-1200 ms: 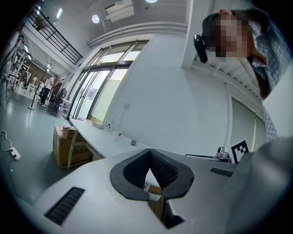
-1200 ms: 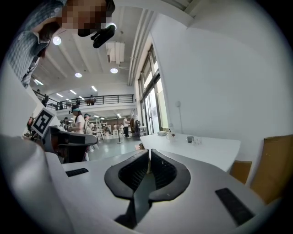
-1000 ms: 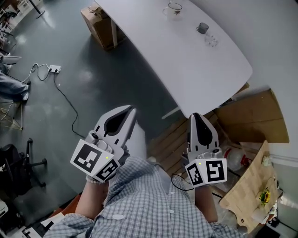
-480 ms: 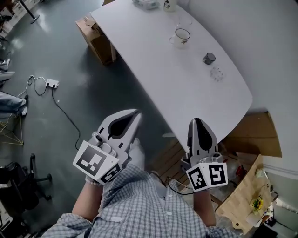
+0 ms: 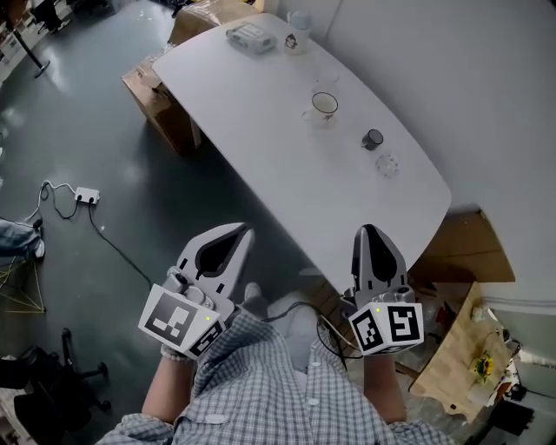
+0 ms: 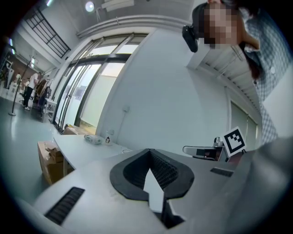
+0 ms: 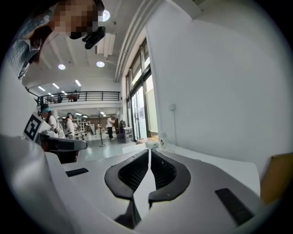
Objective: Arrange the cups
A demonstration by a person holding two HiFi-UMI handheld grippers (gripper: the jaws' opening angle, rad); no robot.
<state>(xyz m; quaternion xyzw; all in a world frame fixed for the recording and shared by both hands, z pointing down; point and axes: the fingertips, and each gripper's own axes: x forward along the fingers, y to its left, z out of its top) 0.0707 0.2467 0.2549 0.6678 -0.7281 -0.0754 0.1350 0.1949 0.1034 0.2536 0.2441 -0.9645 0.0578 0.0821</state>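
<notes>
Cups are being left untouched on the white table (image 5: 261, 113). A clear glass mug (image 5: 324, 104) is standing near the table's middle. A small dark cup (image 5: 373, 139) and a small clear glass (image 5: 387, 163) are toward the table's near right end. A white mug (image 5: 298, 19) is at the table's far end, beside a flat packet (image 5: 250, 36).

The left gripper (image 5: 240, 229) and the right gripper (image 5: 369, 229) are being held by the table's near end, well apart from every cup. In both gripper views the jaws are being shown closed tip to tip, with nothing between them.

The glassware is being judged light, rigid, smooth and breakable. A gentle pinch across a rim wall, or on the mug's handle, is therefore being favoured over a hard squeeze.
</notes>
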